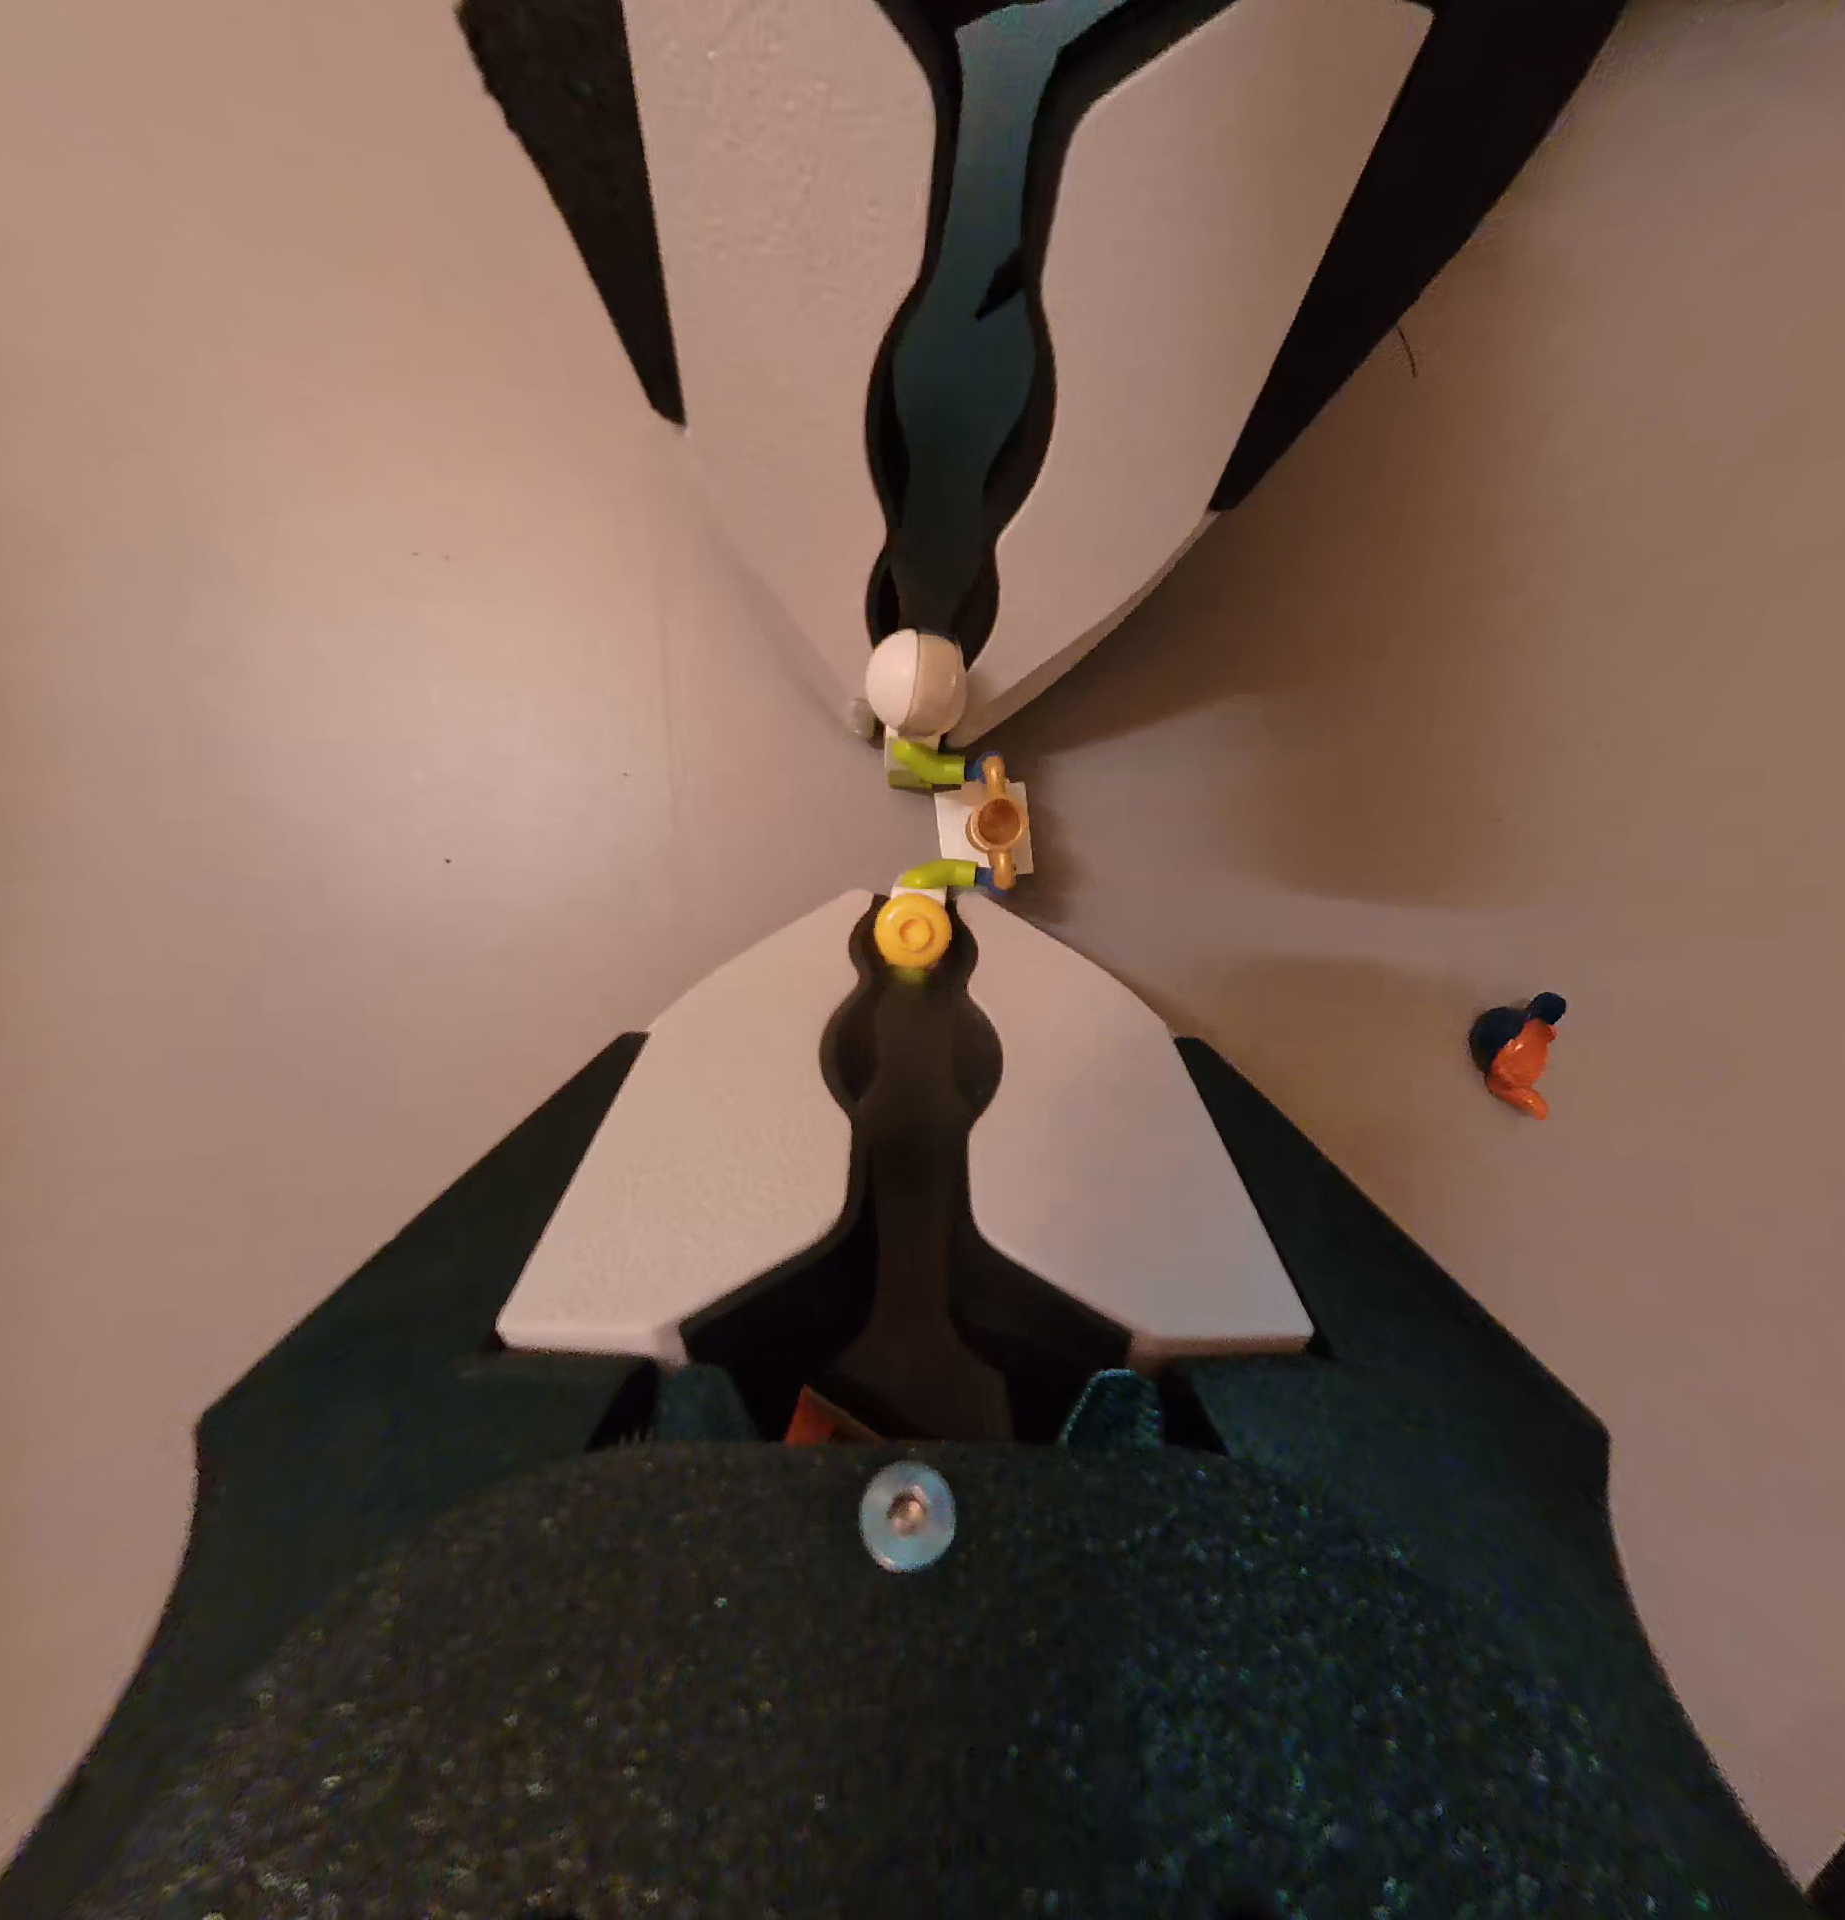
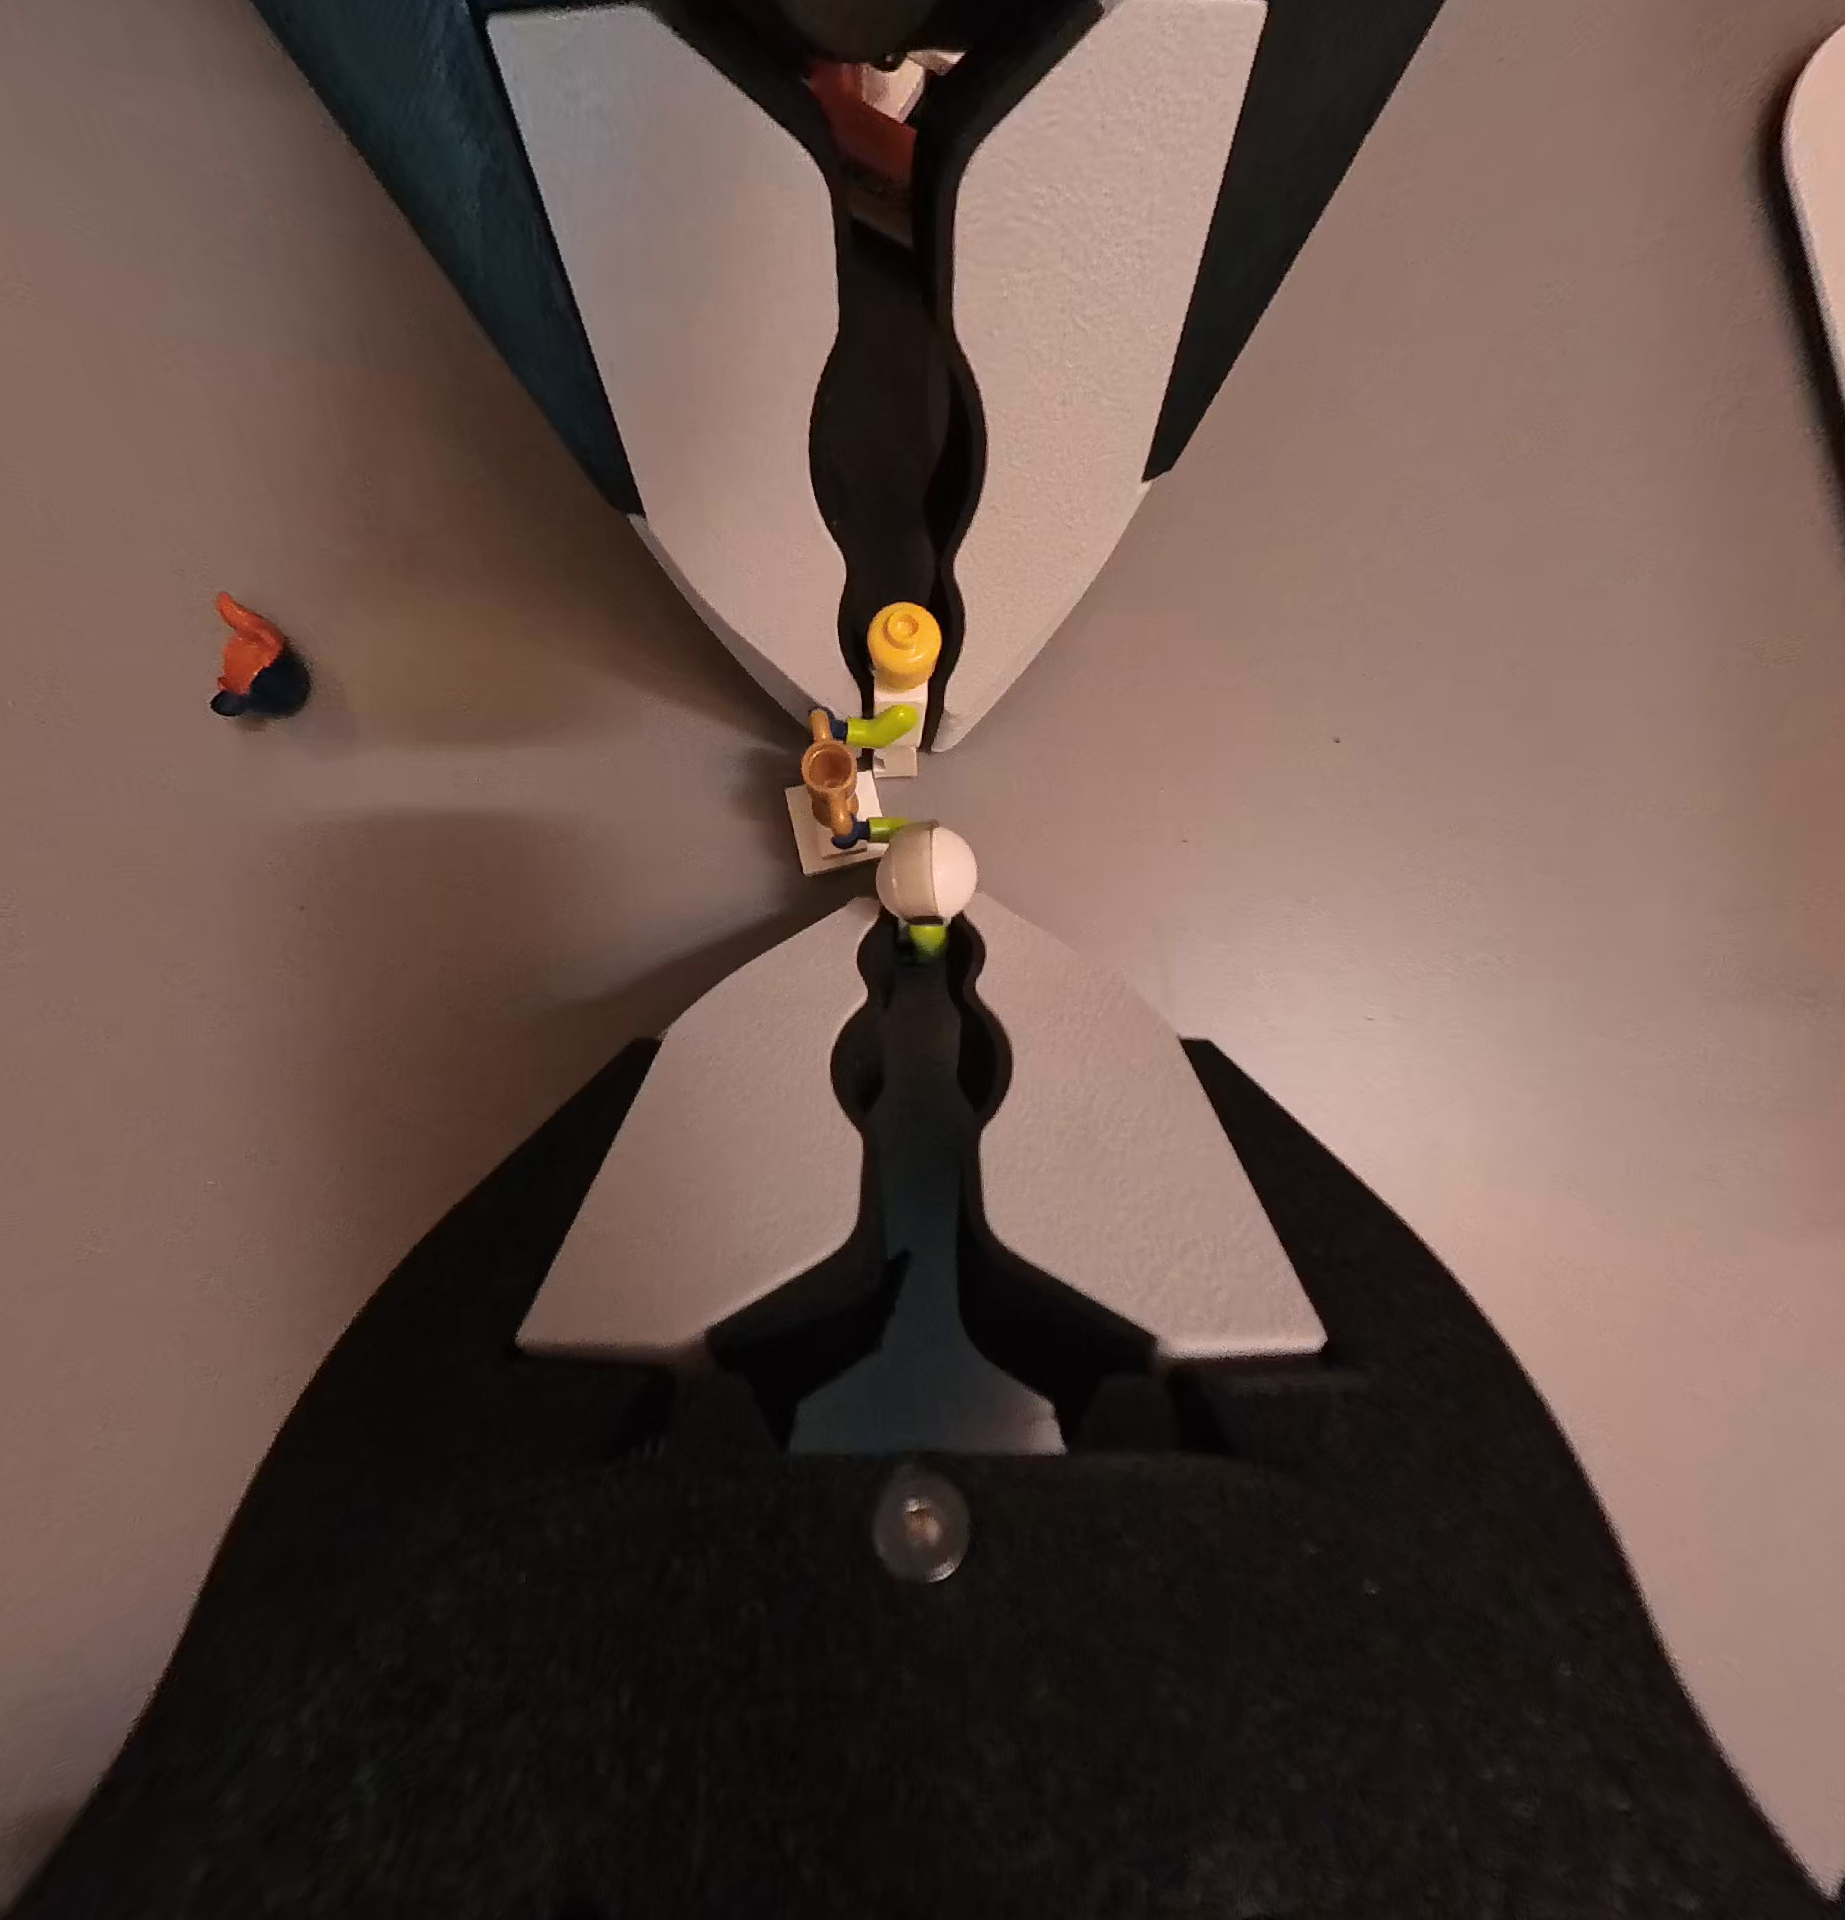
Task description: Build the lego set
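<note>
The place cannot be told for sure: both wrist views look straight down on a plain, matte, pale grey-beige worktop [image 1: 274, 727] under warm indoor light that throws soft shadows (a desk at home or in an office would fit). A rounded white edge of some flat object [image 2: 1832, 260] shows at the upper right of the right wrist view.

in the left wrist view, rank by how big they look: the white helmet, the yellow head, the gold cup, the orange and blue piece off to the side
1. white helmet, largest
2. orange and blue piece, a close second
3. yellow head and gold cup, too alike to rank

All sit at roughly similar depth, so apparent sizes are fairly comparable.
</note>
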The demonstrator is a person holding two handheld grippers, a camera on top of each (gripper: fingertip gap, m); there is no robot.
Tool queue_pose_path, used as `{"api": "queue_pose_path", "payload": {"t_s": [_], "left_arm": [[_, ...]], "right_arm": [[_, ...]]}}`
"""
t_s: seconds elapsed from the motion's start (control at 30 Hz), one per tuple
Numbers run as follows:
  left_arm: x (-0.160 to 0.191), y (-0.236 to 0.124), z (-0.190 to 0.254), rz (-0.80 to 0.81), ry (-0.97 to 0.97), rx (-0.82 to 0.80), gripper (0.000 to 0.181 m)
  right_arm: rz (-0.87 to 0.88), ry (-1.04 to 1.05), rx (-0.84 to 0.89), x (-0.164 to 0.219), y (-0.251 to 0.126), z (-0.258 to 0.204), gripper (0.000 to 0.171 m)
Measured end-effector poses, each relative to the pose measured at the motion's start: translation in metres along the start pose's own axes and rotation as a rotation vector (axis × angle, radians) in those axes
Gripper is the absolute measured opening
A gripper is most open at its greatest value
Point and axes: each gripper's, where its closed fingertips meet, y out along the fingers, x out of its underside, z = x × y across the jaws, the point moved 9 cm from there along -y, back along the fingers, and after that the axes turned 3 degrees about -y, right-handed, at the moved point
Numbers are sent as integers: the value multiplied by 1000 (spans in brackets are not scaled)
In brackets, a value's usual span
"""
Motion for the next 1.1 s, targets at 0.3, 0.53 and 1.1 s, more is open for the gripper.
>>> {"api": "queue_pose_path", "payload": {"t_s": [0.3,0.53,1.1], "left_arm": [[3,-4,-3,29,-10,-28,14],[2,-3,-2,50,-14,-29,10],[1,-2,0,34,-14,-18,10]], "right_arm": [[15,2,8,1,-2,1,12],[29,-15,10,2,-2,0,8],[26,-26,-4,3,-1,-2,8]]}}
